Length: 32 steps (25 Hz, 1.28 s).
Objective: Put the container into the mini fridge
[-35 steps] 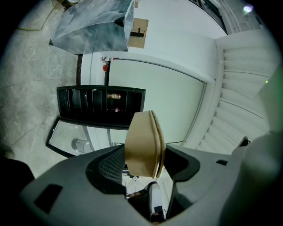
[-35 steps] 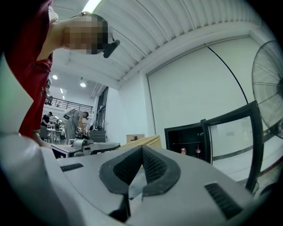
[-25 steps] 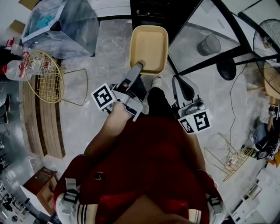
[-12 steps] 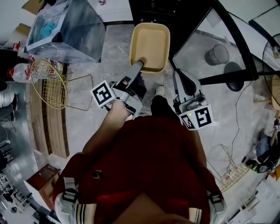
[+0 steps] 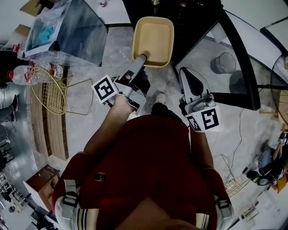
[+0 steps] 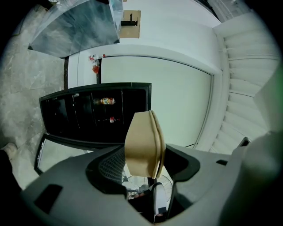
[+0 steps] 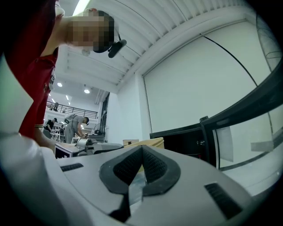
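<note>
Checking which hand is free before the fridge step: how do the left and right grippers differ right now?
The left gripper is clamped on the near edge of the tan container, while the right gripper holds nothing. The left's jaws stand wide apart around that edge; the right's are pressed together. Both are grey and point toward the black fridge.

We're on a pale grey marbled floor (image 5: 112, 54), with a wire basket (image 5: 47, 92) and a plastic bottle (image 5: 27, 74) lying off to the left beside some wooden slats (image 5: 47, 134). Plain white wall (image 6: 168, 88) ahead. Overhead there's a ribbed white ceiling (image 7: 154, 26) with a strip light (image 7: 82, 6) and a few round spots (image 7: 86, 91) — pretty bright.
</note>
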Motion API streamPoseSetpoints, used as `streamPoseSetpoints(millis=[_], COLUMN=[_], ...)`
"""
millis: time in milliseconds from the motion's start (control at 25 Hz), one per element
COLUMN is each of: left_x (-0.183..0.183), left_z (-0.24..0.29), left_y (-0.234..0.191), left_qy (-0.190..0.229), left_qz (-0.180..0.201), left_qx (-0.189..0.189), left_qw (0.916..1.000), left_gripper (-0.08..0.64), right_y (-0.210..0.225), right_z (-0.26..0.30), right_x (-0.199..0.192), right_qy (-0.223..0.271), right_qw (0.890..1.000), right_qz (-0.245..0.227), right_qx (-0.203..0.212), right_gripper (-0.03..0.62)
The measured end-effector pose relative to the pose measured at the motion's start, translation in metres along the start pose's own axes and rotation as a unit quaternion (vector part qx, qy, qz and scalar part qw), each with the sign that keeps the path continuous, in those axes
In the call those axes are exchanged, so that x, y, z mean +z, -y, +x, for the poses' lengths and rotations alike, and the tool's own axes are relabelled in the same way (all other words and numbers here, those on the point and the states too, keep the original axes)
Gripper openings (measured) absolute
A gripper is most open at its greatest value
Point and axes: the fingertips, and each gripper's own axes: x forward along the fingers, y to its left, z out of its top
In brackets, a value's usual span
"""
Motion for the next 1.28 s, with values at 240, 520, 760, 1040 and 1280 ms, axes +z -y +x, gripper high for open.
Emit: streamPoseSetpoints(millis=[240,520,760,1040,1280], left_x=[0.005,0.024,0.049,0.066,0.091], left_z=[0.037,0.064,0.087,0.107,0.131], left_y=[-0.003,-0.013,-0.02,-0.033,-0.048], left_qy=[0.013,0.031,0.036,0.025,0.024], left_qz=[0.009,0.009,0.008,0.0,-0.004], left_qx=[0.0,0.007,0.011,0.018,0.029], left_qw=[0.9999,0.9995,0.9993,0.9995,0.9993], left_gripper=[0.266,0.267,0.267,0.267,0.267], right_y=[0.032,0.054,0.061,0.064,0.071], right_z=[0.008,0.019,0.036,0.044,0.056], right_x=[0.004,0.001,-0.001,0.004,0.005], right_qy=[0.008,0.005,-0.001,-0.004,-0.008], right_qw=[1.0,1.0,1.0,1.0,0.999], right_qz=[-0.003,0.004,0.006,-0.003,-0.01], right_qx=[0.013,0.019,0.016,-0.017,-0.04], right_gripper=[-0.003,-0.003,-0.003,-0.003,-0.003])
